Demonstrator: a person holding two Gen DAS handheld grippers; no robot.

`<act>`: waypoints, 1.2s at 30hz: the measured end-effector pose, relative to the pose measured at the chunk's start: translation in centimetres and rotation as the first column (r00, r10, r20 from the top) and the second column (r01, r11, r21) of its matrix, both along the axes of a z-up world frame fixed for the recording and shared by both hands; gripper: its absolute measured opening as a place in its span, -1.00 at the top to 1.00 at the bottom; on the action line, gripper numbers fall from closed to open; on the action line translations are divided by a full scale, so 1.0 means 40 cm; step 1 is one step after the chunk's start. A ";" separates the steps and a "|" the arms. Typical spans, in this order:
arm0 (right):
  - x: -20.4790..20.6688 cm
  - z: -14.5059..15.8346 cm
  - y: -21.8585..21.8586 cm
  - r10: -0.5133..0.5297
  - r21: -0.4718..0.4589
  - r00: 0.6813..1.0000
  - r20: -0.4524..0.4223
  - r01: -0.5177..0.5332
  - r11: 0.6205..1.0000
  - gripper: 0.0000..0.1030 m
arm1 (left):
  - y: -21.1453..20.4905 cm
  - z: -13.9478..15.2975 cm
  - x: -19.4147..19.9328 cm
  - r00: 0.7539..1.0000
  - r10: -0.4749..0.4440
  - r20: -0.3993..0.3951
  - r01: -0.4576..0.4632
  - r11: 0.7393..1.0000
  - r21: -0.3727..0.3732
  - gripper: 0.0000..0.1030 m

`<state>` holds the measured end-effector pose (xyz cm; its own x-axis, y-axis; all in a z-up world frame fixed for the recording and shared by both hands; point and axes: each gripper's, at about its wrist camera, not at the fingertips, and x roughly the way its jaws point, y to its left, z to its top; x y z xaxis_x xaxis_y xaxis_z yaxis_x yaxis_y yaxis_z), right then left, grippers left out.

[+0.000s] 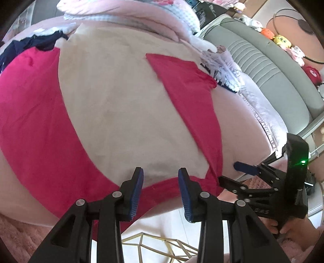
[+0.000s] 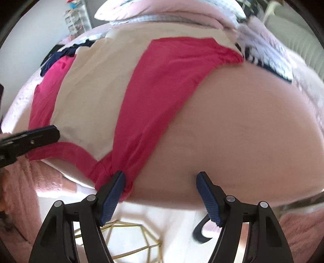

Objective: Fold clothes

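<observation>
A cream shirt (image 1: pixel 121 101) with red sleeves and a red neckband lies flat on a pink bed (image 2: pixel 243 121). One red sleeve (image 1: pixel 182 91) is folded in over the body, and shows again in the right wrist view as the sleeve (image 2: pixel 158 97). My left gripper (image 1: pixel 161 172) hovers over the red band at the shirt's near edge, jaws apart, nothing pinched. My right gripper (image 2: pixel 161 175) stands wide open at the bed's near edge. Its left pad is beside the shirt's red corner. It is seen again in the left wrist view as the right gripper (image 1: pixel 228 173).
Pink and white laundry (image 1: pixel 131 16) is heaped at the far end, a navy garment (image 1: pixel 30 44) far left, a striped cloth (image 1: pixel 222 68) right. A grey-green padded bench (image 1: pixel 263 66) with plush toys (image 1: pixel 283 40) runs along the right. A gold wire frame (image 1: pixel 151 246) stands below.
</observation>
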<state>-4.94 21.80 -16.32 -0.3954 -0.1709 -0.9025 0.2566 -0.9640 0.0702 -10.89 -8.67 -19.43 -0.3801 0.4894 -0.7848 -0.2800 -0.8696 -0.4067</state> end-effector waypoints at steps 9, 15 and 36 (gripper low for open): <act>0.009 0.082 0.018 -0.036 -0.096 0.996 -0.081 0.029 0.995 -0.40 | -0.126 0.022 -0.017 0.964 0.262 -0.036 -0.263 0.965 -0.022 0.38; -0.101 0.115 -0.085 0.074 -0.094 0.993 -0.087 -0.082 0.992 -0.40 | -0.259 0.047 -0.024 0.926 0.378 0.022 -0.377 0.926 -0.025 0.38; -0.236 0.076 -0.372 0.040 -0.201 0.999 0.033 -0.033 0.979 -0.40 | -0.632 -0.052 -0.199 0.690 0.716 0.102 -0.723 0.689 0.054 0.37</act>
